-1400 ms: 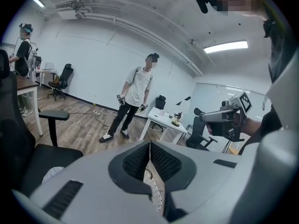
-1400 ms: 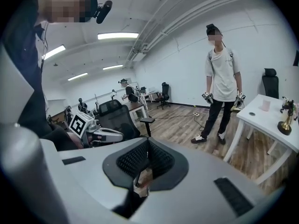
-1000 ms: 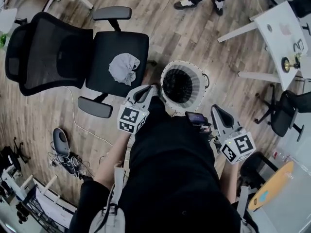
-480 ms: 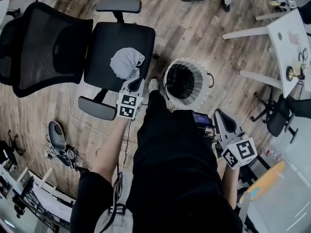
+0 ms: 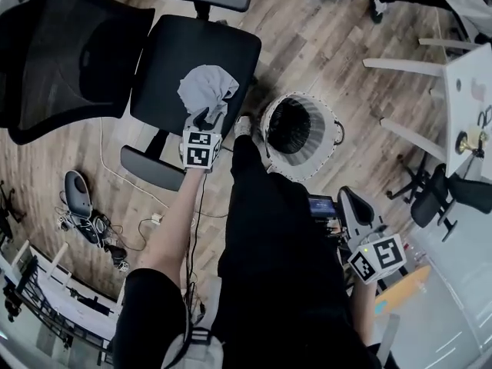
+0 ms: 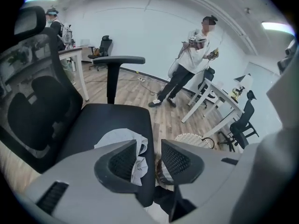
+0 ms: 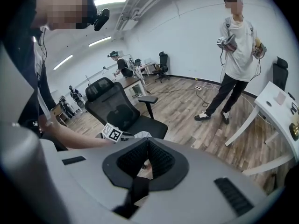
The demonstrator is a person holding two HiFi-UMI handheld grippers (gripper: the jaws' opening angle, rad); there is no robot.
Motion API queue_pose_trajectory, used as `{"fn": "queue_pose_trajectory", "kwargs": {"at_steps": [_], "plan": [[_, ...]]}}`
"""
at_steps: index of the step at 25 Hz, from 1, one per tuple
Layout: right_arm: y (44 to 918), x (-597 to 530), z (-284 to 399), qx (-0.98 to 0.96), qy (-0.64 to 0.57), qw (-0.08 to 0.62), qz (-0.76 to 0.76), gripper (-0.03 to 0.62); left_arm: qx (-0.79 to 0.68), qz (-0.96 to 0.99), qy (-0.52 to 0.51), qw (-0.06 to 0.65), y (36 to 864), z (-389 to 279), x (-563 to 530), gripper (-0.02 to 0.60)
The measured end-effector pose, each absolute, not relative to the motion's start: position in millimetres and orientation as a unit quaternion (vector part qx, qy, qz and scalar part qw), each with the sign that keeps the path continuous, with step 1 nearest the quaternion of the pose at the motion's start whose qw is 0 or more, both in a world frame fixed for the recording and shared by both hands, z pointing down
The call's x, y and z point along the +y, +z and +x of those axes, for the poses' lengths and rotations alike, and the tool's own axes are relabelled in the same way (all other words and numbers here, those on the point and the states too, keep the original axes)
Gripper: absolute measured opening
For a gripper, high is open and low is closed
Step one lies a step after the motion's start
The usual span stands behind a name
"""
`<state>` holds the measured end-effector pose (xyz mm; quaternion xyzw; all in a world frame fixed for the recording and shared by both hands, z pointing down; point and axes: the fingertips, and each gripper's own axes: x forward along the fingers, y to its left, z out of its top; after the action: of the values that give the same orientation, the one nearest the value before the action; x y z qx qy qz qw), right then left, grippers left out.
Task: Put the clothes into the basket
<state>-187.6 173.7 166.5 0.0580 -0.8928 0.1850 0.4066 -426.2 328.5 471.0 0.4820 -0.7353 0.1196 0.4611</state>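
Lowered over crumpled grey cloth point(image 5: 207, 87), left hand-held gripper point(image 5: 202, 118) just opened, cloth edge between jaws.

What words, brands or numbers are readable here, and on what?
No readable text anywhere.
The cube at left and the cube at right show only black-and-white square patterns, no letters.
The small screen at the person's waist is too blurred to read.

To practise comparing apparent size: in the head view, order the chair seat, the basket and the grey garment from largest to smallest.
1. chair seat
2. basket, which looks this big even though it stands on the floor, farther from the camera
3. grey garment
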Motion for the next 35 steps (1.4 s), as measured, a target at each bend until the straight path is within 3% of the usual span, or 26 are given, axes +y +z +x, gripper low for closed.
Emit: {"fn": "queue_pose_trajectory", "kwargs": {"at_steps": [8, 19, 35], "plan": [[188, 187, -211, -0.877, 0.206, 0.433, 0.036, 0.017, -0.737, 0.431, 0.13, 0.504, 524, -444, 353, 0.274], [216, 179, -193, -0.852, 0.223, 0.47, 0.054, 0.017, -0.734, 0.423, 0.179, 0.5, 591, -460, 352, 0.394], [232, 182, -188, -0.839, 0.204, 0.501, 0.066, 0.017, -0.712, 0.384, 0.19, 0.556, 672, -456, 373, 0.4]]}}
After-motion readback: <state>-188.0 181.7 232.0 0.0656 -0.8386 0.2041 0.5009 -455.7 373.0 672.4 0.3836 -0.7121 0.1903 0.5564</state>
